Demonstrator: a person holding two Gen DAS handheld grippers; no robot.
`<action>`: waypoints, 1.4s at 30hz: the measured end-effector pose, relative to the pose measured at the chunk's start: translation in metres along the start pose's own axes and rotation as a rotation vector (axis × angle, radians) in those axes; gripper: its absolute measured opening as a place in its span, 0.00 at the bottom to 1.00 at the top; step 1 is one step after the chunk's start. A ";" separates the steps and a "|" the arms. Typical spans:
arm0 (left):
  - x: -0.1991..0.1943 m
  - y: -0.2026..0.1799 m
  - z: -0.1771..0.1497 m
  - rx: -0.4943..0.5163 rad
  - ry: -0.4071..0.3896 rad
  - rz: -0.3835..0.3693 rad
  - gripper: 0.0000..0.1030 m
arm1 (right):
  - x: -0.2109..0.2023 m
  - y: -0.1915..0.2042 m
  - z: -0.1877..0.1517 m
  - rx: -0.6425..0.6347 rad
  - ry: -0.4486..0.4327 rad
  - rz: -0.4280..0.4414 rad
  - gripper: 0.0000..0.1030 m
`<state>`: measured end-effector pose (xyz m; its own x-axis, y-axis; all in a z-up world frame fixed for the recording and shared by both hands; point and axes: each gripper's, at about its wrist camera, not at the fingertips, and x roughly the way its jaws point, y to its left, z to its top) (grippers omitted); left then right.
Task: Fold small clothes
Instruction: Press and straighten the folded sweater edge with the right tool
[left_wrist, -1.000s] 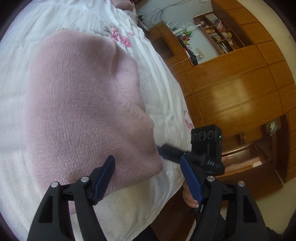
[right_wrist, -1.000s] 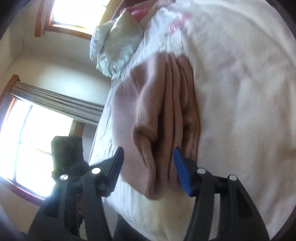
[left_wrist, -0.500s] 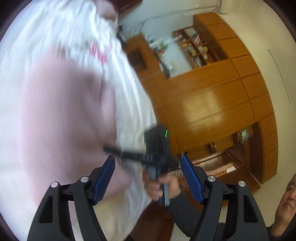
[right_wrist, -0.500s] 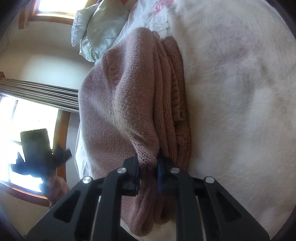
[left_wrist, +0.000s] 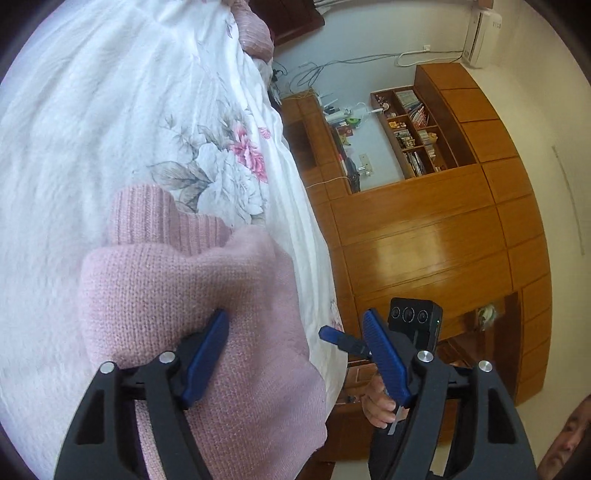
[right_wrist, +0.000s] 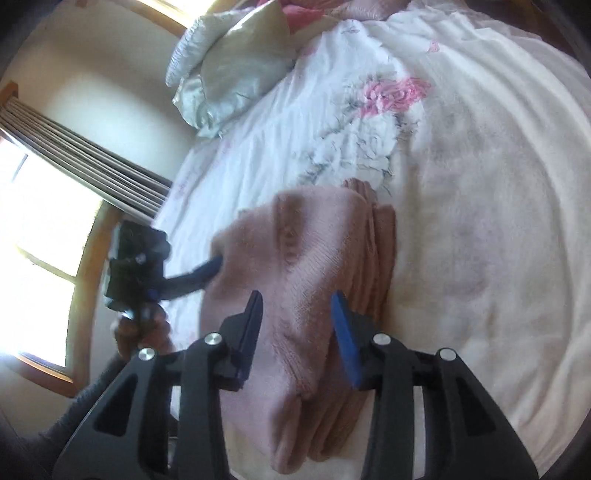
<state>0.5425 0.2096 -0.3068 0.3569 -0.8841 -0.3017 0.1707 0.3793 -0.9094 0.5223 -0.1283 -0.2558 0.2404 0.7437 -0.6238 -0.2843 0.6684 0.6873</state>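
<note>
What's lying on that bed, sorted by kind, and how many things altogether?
Pink knitted sweater: 1
Pale green pillow: 1
Floral white bedspread: 1
Total: 3; a further pink bundle at the far edge is unclear.

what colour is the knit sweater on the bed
The knit sweater is a soft dusty pink, plain with ribbed parts. It shows best in the left wrist view.

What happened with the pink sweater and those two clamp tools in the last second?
The right gripper, which half a second ago was pinched shut on the pink sweater, has opened and let it go. The sweater now lies as a more compact folded bundle. The left gripper stayed open and now sits over the sweater's edge. The floral bedsheet is unchanged.
</note>
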 end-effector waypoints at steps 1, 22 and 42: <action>-0.001 0.003 -0.001 -0.001 -0.007 0.001 0.66 | 0.004 -0.003 0.005 0.014 0.002 0.042 0.38; -0.001 0.001 -0.039 0.056 0.071 0.102 0.39 | 0.055 -0.047 -0.029 0.018 0.208 0.090 0.00; -0.067 -0.037 -0.148 0.116 -0.004 0.081 0.94 | -0.014 -0.001 -0.094 -0.017 0.069 0.020 0.26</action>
<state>0.3761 0.2142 -0.2951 0.3778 -0.8480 -0.3717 0.2456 0.4788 -0.8429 0.4317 -0.1403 -0.2833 0.1700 0.7539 -0.6346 -0.3043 0.6526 0.6939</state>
